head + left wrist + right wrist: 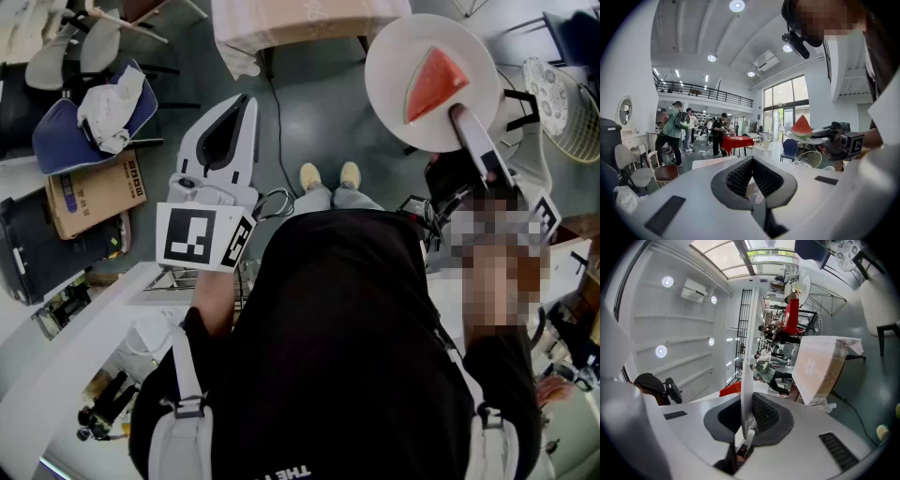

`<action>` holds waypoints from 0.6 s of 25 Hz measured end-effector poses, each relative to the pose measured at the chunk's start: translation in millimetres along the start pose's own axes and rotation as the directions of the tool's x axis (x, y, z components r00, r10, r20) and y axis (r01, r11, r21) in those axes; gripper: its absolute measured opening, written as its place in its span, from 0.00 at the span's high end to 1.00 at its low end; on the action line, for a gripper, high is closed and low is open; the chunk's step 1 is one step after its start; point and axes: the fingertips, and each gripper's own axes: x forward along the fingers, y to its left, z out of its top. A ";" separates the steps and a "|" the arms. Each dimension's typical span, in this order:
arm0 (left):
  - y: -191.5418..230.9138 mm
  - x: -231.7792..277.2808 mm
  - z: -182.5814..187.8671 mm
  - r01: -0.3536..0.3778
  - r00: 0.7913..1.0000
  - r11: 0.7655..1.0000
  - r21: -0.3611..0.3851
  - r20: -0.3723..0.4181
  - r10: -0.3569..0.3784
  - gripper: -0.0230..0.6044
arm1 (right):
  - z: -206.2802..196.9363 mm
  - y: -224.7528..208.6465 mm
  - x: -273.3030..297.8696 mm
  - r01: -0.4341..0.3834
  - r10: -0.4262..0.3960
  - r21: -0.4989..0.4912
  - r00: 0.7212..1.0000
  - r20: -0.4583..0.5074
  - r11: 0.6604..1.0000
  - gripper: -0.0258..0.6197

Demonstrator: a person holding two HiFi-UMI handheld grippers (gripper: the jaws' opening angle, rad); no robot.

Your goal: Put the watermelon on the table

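Plate (394, 47): white, smooth, glossy
Watermelon (433, 82): moist red flesh
Right gripper (457, 114) shell: white matt plastic
Its pads (764, 413): black, ribbed, matt

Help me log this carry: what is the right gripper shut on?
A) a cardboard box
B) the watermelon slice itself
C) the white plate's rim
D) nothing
C: the right gripper shows, in its own view, fingers pinching the white plate edge-on; the watermelon slice lies on that plate.
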 end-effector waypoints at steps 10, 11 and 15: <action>-4.7 -14.8 23.9 0.057 0.988 0.994 -0.093 0.151 -0.043 0.95 | -7.0 6.8 3.3 -0.005 0.005 -0.001 1.000 -0.012 1.000 0.91; -3.3 -16.7 23.9 0.049 0.988 0.994 -0.095 0.148 -0.035 0.95 | -9.3 7.4 3.8 -0.005 0.005 -0.004 1.000 -0.015 1.000 0.91; -1.0 -18.3 18.4 0.023 0.995 0.999 -0.035 0.094 -0.019 0.95 | -17.7 8.8 9.3 0.002 -0.002 -0.004 1.000 -0.017 1.000 0.91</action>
